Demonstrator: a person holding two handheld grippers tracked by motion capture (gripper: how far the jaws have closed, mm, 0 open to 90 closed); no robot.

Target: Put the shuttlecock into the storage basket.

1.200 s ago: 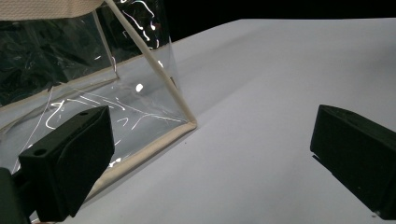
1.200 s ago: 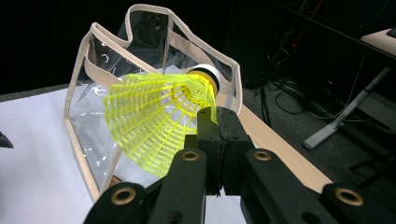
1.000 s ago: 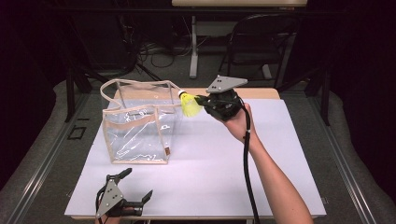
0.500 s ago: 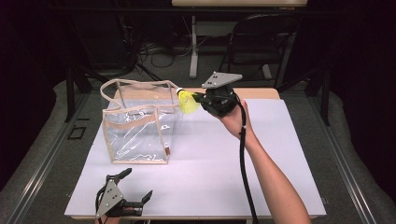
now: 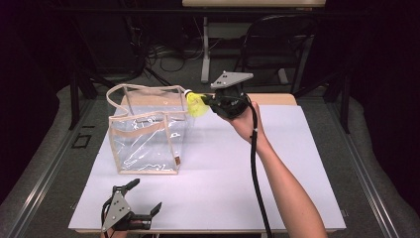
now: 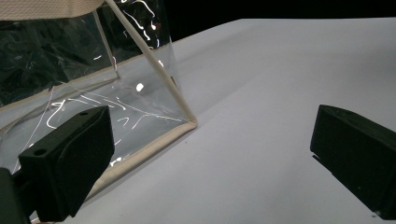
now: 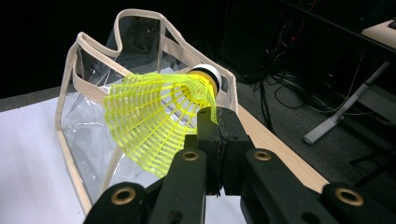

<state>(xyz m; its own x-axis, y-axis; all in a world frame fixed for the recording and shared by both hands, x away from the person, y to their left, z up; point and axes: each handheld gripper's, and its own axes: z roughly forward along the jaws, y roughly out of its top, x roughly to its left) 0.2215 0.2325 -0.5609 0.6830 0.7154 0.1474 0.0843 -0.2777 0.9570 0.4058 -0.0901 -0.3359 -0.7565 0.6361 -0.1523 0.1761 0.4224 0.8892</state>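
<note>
A white table [image 5: 297, 168] is set on grey floor [image 5: 376, 163]. Behind it, a chair [image 5: 277, 34], desk legs [image 5: 205, 49] and what appear to be cables [image 5: 163, 52] are seen in darkness.

- A white surface [image 5: 218, 188] carries the things; a strip of bare wood shows along its far edge.
- A clear bag [image 5: 148, 134] with beige trim stands upright on its left half, open at the top.
- The left tool [image 5: 130, 213] sits at the near left edge, jaws apart.

Shuttlecock [image 7: 154, 119] skirt partly hidden behind closed jaws.
</note>
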